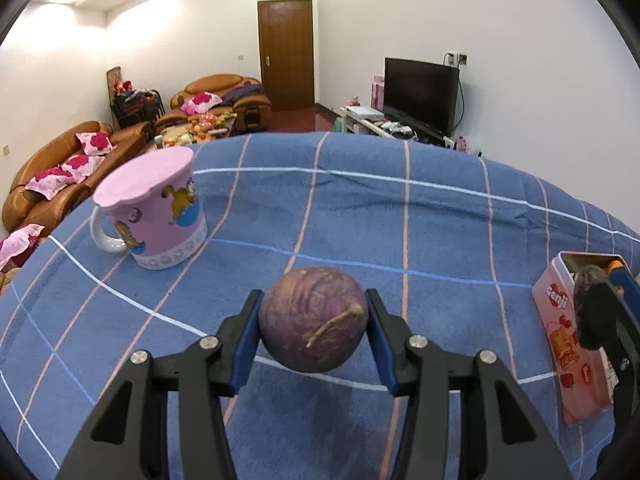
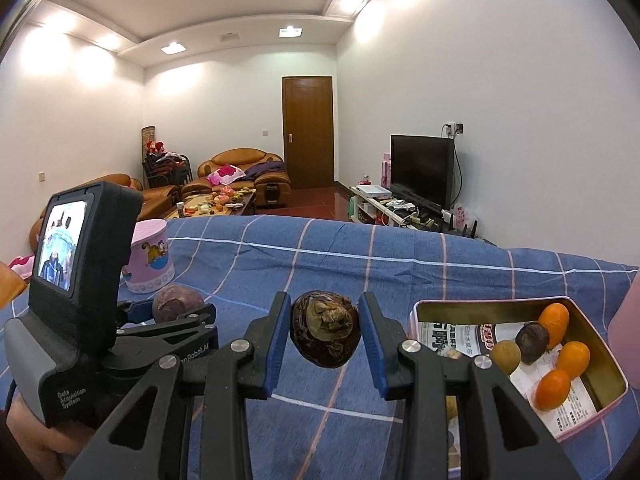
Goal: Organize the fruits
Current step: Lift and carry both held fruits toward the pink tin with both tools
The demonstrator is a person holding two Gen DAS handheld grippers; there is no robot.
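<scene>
Three oranges (image 2: 554, 325), two purple passion fruits (image 1: 313, 319), one dark brown fruit (image 2: 325, 328), one greenish-brown fruit (image 2: 505, 356), one tin (image 2: 600, 364), one pink mug (image 1: 154, 216), two grippers (image 2: 325, 336).

Each camera sits just behind its own gripper, looking forward along the fingers, low and close above the blue checked cloth (image 1: 400, 216), toward the far door (image 1: 286, 52). The left view takes in the pink mug (image 1: 156, 216) at near left and the pink tin (image 1: 568, 332) at its right edge. The right view looks down into that tin (image 2: 600, 348) at near right and catches the left gripper (image 2: 168, 316) at its left. Both share the cloth, mug (image 2: 150, 258), tin, door, sofas and television (image 2: 422, 170).
</scene>
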